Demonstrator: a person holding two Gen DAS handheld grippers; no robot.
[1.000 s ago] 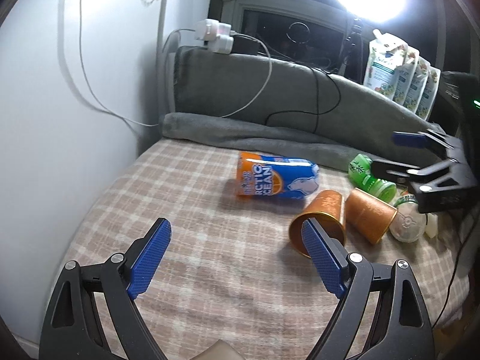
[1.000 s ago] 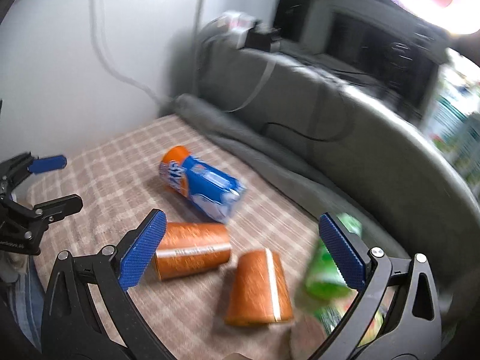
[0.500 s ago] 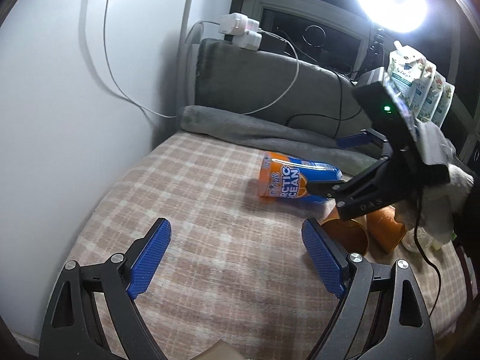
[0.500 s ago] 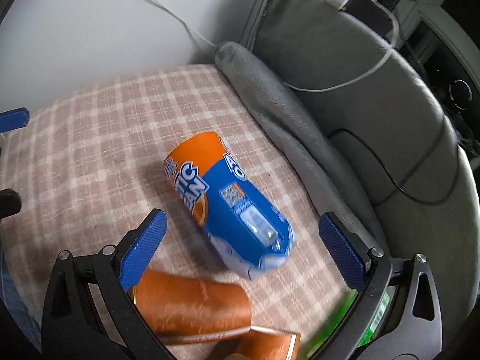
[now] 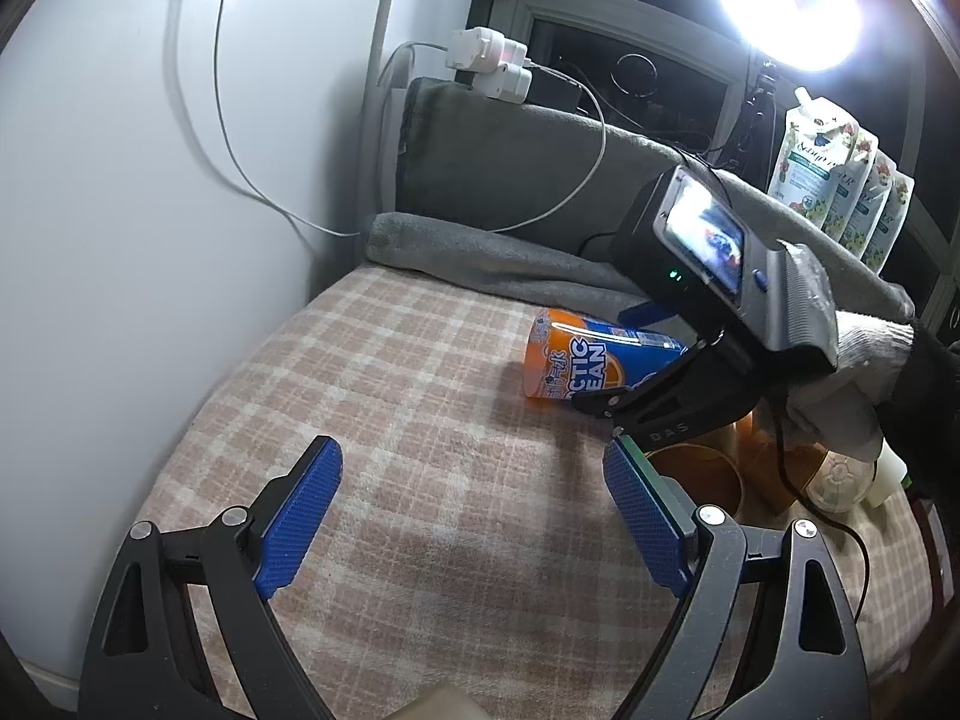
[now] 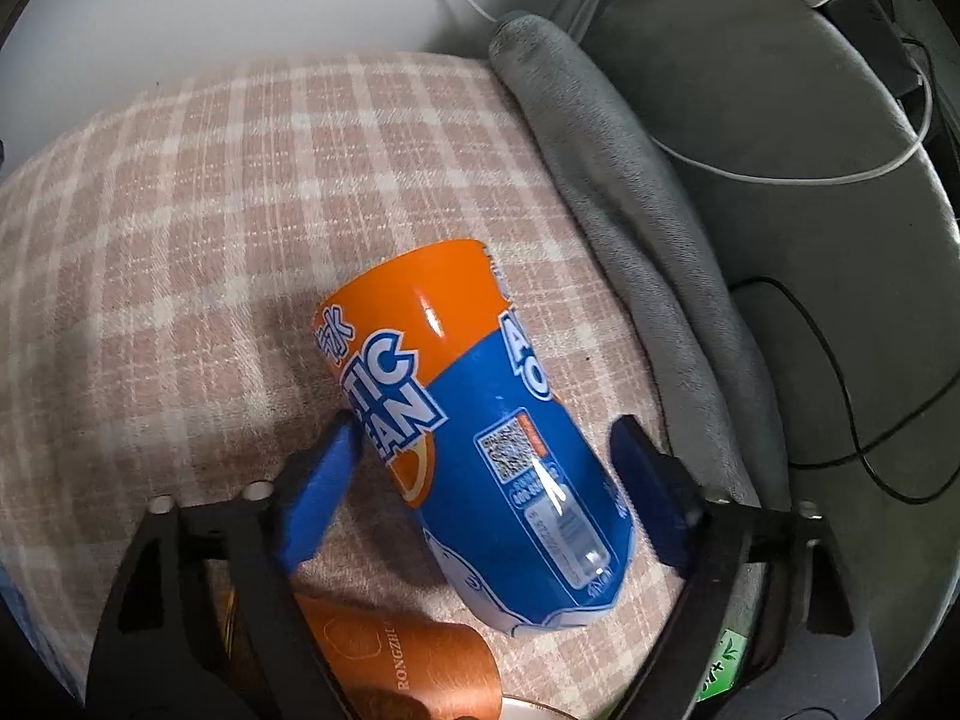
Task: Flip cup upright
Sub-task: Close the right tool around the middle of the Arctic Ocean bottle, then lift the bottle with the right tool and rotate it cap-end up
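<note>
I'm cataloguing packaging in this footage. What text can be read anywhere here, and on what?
"CTIC EAN": partly hidden lettering on the blue-orange cup, lying on its side.
"RONGZH": copper cup.
"DAS": right gripper body.
Cup's QR label, white pouches: too small.

"ARCTIC OCEAN", seemingly, on cup [image 6: 474,450]

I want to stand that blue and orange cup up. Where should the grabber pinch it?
Pinch the blue and orange cup across its round middle, coming from above, as the right gripper is placed now: one blue finger on each side. It lies on its side on the checked blanket, so only its curved sides are free. The left gripper hangs open, away from it.
</note>
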